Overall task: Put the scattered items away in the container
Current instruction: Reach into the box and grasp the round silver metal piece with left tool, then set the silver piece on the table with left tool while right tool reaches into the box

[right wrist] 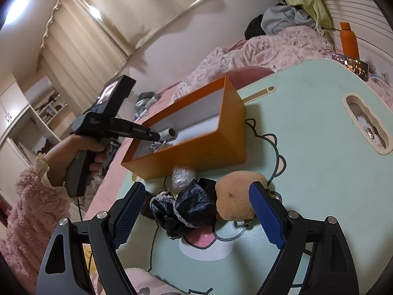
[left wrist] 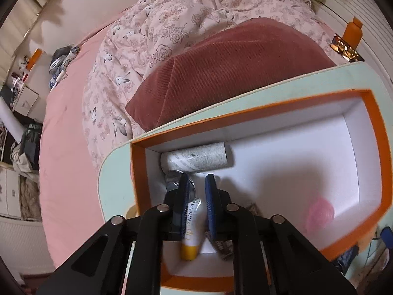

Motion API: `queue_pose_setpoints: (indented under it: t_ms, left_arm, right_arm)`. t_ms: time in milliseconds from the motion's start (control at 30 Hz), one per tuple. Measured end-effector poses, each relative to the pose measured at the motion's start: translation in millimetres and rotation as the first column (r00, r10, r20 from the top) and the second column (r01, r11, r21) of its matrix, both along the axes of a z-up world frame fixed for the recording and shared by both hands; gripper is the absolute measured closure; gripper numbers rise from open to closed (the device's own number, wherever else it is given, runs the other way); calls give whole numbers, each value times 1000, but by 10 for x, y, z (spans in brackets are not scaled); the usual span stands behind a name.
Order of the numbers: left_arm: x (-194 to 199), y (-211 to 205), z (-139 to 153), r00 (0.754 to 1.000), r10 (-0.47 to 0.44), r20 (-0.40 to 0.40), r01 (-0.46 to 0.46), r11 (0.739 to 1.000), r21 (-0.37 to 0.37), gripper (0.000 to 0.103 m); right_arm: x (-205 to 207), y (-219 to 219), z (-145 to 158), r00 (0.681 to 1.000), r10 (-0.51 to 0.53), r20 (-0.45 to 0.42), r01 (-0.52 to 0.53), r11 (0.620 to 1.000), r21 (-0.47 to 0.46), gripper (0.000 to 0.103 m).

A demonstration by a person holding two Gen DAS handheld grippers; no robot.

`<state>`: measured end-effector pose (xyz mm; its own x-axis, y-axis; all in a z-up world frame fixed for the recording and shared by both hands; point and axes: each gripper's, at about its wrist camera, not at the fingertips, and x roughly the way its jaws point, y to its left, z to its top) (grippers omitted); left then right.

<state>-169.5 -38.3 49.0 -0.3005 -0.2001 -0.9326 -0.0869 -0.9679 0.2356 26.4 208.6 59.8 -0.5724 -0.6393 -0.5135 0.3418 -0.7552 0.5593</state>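
A cream tube [left wrist: 194, 223] is pinched by the left claw [left wrist: 197, 184] inside the orange box [left wrist: 373, 132] for release; the right claw [right wrist: 196, 209] is spread around the plush toy [right wrist: 239, 196].

Tube [left wrist: 194, 223], white with a yellow cap, lying in the orange box [left wrist: 373, 147]: carried dark capital lettering along its side, of which "VANINS" could be made out, the rest hidden by the left gripper [left wrist: 197, 186]. Left gripper's body as seen from the right wrist view bore small pale print, too small to read. No other legible text, number or sign was recorded in either view.
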Motion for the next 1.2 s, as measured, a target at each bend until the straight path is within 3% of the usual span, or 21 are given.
queue_pose_setpoints:
  t_ms: [133, 233, 267, 300, 367, 533, 767, 867, 1067, 1200]
  left_arm:
    - [-13, 7, 25, 1000, 3, -16, -3, 1000, -18, 94]
    - [7, 3, 148, 998, -20, -63, 22, 999, 30, 93]
    - [19, -19, 208, 996, -7, -86, 10, 999, 32, 90]
    - [28, -40, 268, 994, 10, -107, -8, 1000, 15, 79]
    - [21, -60, 274, 995, 20, -102, -24, 999, -41, 68]
    - [-24, -38, -30, 999, 31, 24, -29, 996, -81, 68]
    - [-43, -3, -149, 998, 66, -23, -68, 993, -101, 68]
    - [-26, -32, -128, 999, 40, -30, -43, 992, -116, 80]
    - [29, -130, -23, 999, 33, -41, -32, 999, 34, 82]
    - [172, -38, 310, 991, 2, -136, 15, 992, 123, 82]
  right_arm:
    - [-18, 1, -13, 1000, 2, 8, -2, 1000, -4, 16]
    - [-21, 3, -26, 1000, 2, 13, -2, 1000, -9, 16]
    - [-21, 5, -26, 1000, 1, 13, -1, 1000, -10, 16]
    - [-21, 5, -27, 1000, 2, 14, -1, 1000, -10, 16]
    - [-25, 5, -29, 1000, 2, 16, -2, 1000, -10, 16]
    - [-32, 8, -28, 1000, 2, 16, -2, 1000, -13, 16]
    - [-35, 13, -32, 1000, 1, 19, -1, 1000, -20, 16]
    - [-34, 8, -34, 1000, 3, 21, -2, 1000, -21, 16]
    - [-29, 9, -37, 1000, 3, 24, -2, 1000, -23, 16]
    - [-27, 11, -37, 1000, 3, 23, -3, 1000, -21, 16]
